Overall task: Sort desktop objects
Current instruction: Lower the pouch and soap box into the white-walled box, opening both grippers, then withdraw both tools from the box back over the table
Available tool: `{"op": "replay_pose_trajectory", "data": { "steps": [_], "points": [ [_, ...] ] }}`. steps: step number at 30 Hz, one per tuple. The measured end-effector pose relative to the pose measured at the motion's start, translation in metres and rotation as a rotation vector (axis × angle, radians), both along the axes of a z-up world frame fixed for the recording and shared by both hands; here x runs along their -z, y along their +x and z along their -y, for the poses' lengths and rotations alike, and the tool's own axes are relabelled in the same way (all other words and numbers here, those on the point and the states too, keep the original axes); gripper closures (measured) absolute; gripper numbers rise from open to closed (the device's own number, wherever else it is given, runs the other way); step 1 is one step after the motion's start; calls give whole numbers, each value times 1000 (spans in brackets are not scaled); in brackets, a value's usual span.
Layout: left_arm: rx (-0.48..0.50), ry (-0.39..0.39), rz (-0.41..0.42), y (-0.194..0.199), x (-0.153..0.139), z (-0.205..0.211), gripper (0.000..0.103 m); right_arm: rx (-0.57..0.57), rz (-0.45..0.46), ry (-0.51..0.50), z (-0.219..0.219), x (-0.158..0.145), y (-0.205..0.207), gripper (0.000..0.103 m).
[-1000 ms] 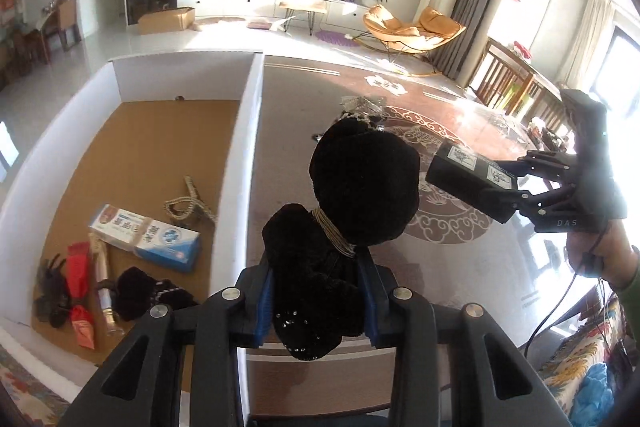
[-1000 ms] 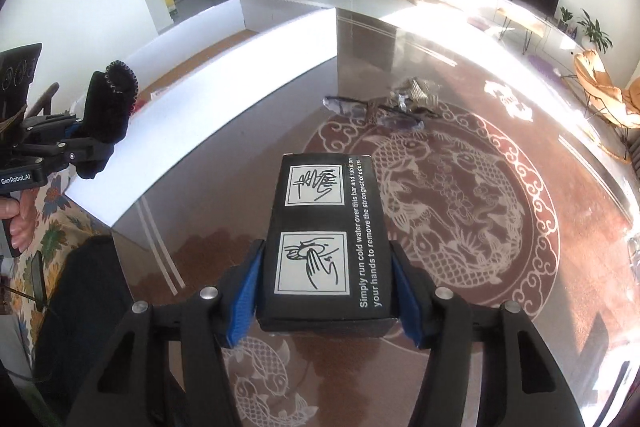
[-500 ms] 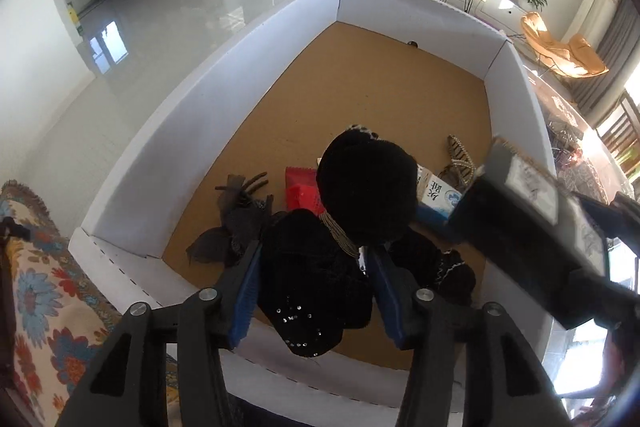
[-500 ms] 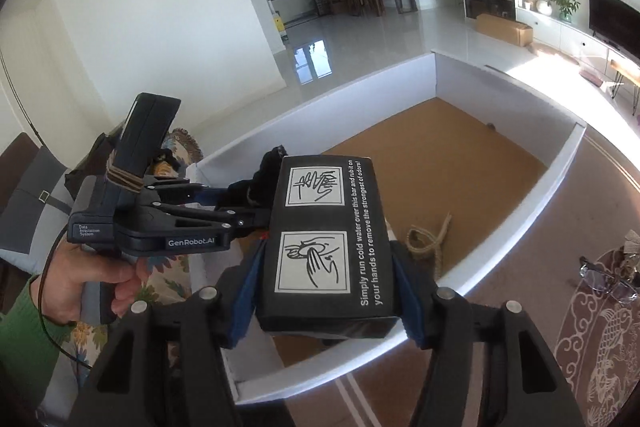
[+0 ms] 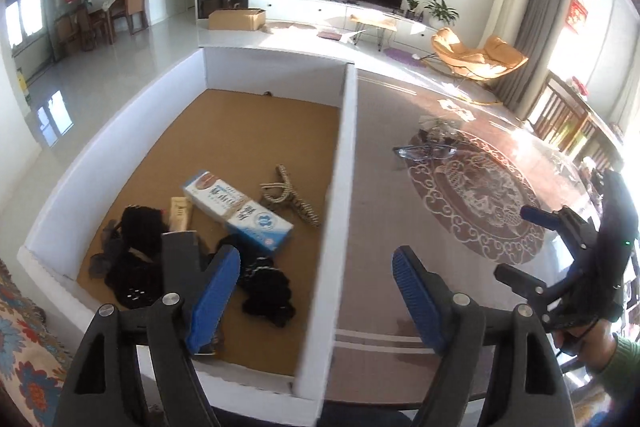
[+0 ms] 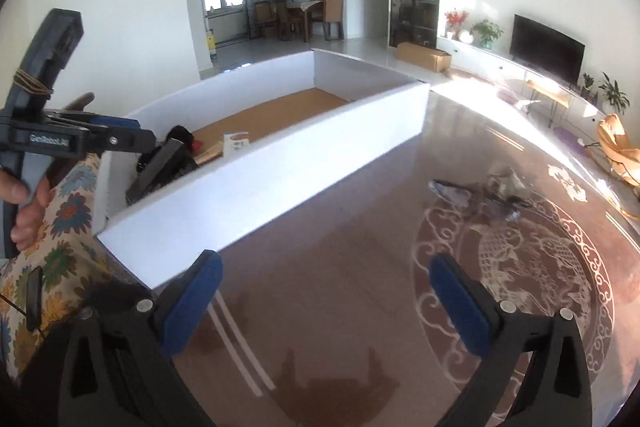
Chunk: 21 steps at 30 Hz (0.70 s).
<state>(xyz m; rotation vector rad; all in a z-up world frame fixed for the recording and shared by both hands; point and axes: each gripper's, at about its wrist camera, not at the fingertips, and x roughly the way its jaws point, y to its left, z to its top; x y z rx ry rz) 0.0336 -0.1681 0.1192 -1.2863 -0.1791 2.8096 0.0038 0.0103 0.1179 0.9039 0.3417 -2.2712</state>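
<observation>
Both grippers [image 5: 316, 291] [image 6: 326, 301] are opening, empty; we risk clipping the box wall [image 5: 340, 187] at frame centre reaching for glasses [image 5: 426, 151].

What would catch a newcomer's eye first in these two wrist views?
The big white box with its brown floor, at the table's left edge, holding a jumble near its close end: a blue-and-white carton, a striped hair clip, dark fabric pieces. Next, both tools, left tool and right tool, with jaws opening and nothing between them. Beyond, eyeglasses lie on the table's ornate round pattern.
</observation>
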Motion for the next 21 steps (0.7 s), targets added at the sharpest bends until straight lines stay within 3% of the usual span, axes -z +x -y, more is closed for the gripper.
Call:
{"op": "replay_pose_trajectory", "data": {
  "steps": [3, 6, 12, 21],
  "points": [
    [161, 14, -30, -1, 0, -73, 4, 162, 28, 102, -70, 29, -15, 0],
    [250, 19, -2, -15, 20, -130, 3, 289, 97, 125, -132, 49, -23, 0],
    [220, 38, 149, -65, 84, -187, 4, 402, 140, 143, -188, 71, -14, 0],
    [137, 6, 141, -85, 120, -184, 4, 392, 133, 147, -187, 82, -4, 0]
  ]
}}
